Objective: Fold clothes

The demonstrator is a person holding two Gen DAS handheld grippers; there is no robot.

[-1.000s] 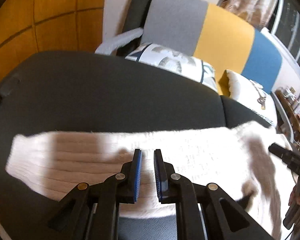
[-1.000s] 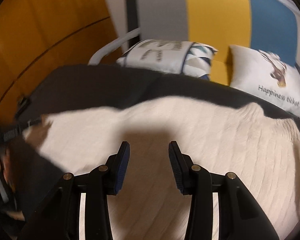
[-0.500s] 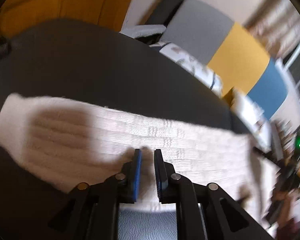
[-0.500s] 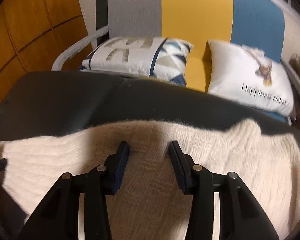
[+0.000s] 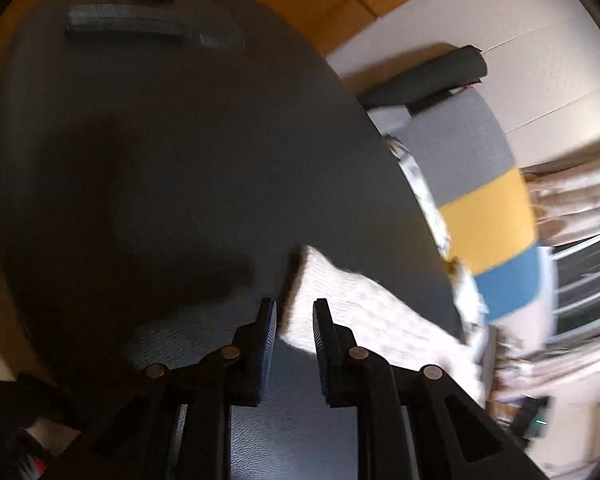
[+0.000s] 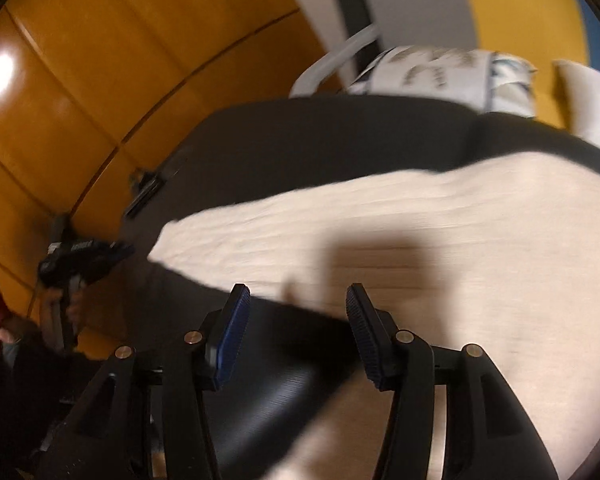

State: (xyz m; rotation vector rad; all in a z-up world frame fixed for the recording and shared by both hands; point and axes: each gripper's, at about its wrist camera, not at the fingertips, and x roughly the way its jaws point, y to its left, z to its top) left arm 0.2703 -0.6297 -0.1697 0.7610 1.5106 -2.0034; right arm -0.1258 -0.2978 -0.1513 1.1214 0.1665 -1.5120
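Both grippers hang above a cream knit sweater on a dark table, nothing between their pads.

Left gripper point(image 5: 294, 312) has a narrow gap, jaws opening, with the sweater's point(image 5: 352, 312) blurred end lying on the table beyond its tips toward 1 o'clock, not pinched; right gripper point(image 6: 296, 300) stands half wide, jaws opening, over the sweater's point(image 6: 440, 240) near edge, the cloth spreading toward 3 o'clock; dark table point(image 6: 340, 148) is bare beyond; at 9 o'clock in the right view the other gripper sits in a hand; orange wall panels point(image 6: 100, 80) at 10 o'clock; printed cushion point(image 6: 440, 68) and grey-yellow-blue sofa back point(image 5: 488, 208) behind the table.
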